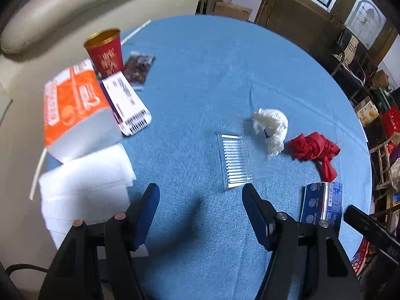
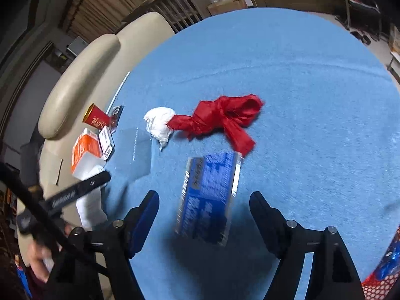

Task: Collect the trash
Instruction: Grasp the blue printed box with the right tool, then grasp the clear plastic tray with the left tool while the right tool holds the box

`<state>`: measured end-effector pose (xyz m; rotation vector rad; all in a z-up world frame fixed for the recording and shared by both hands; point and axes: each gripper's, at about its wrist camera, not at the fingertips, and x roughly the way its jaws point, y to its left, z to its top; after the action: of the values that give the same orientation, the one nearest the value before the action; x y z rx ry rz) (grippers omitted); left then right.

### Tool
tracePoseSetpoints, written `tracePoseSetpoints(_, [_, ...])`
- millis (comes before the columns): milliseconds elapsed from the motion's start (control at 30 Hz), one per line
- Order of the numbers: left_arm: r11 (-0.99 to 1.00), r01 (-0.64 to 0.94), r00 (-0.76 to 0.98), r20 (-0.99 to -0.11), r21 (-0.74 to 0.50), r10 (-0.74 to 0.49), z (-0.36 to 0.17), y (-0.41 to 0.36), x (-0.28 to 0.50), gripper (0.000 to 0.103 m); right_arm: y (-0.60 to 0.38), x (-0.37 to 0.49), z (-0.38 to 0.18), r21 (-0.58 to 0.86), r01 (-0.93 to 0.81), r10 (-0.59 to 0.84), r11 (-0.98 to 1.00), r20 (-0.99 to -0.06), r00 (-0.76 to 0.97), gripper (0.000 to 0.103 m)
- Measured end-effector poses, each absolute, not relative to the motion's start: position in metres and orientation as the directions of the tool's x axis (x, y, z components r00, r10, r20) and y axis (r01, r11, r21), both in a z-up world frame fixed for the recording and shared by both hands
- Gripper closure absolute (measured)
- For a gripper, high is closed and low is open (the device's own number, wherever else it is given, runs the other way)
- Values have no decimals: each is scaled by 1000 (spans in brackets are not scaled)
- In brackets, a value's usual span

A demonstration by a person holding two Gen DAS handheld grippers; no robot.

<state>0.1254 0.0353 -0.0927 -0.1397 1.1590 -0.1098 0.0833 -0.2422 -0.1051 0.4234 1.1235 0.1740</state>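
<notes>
The right gripper [image 2: 203,215] hangs spread wide at bottom centre, gripping nothing, over a blue foil wrapper [image 2: 208,195] lying flat, its long axis running up-frame, tilted slightly right. Above it sit a knotted red ribbon [image 2: 220,118] and white crumpled tissue [image 2: 160,123], touching. The left gripper [image 1: 200,210] is also spread, empty, near a clear ribbed tray [image 1: 235,161].

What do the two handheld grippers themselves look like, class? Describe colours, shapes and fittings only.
The left gripper and the right gripper match: black angular linkage arms, round metal pivot pins (some copper-coloured on the left), and two flat dark-blue pads. A black cable trails beside the left one. White lettering marks its body, seen from the right wrist.
</notes>
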Motion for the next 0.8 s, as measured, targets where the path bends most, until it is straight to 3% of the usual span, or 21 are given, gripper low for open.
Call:
tracePoseSetpoints(233, [986,101,444,-881,-135,-166,-75,4,139,34,-203,101,-121,238,40,206,971,-905,371,25])
tracePoseSetpoints(267, [987,106,441,-884,-119,-154,-78,-3,145,33,-199,102,-126,197,34,171,980,-914,367,30])
tracePoseSetpoints(300, [987,109,434,-888,-115,-152,-79,-7,148,33,-198,101,-129,184,32,160,982,-919,360,43])
tracePoseSetpoints(600, [991,118,407,-908,-56,-100,-105,-32,160,34,-229,81,-123,209,50,173,977,-904,391,43])
tracePoseSetpoints(633, [991,115,405,-908,-62,-104,-109,-32,159,40,-234,77,-123,212,56,174,976,-902,395,43])
tracePoseSetpoints(667, [990,114,400,-909,-82,-121,-111,-30,160,58,-239,73,-122,220,63,178,973,-899,400,43])
tracePoseSetpoints(700, [987,116,382,-913,-109,-145,-114,-28,160,63,-244,70,-121,235,68,188,970,-895,404,43])
tracePoseSetpoints(800, [985,125,388,-907,-121,-161,-115,-27,156,64,-251,63,-119,266,77,211,961,-885,416,43])
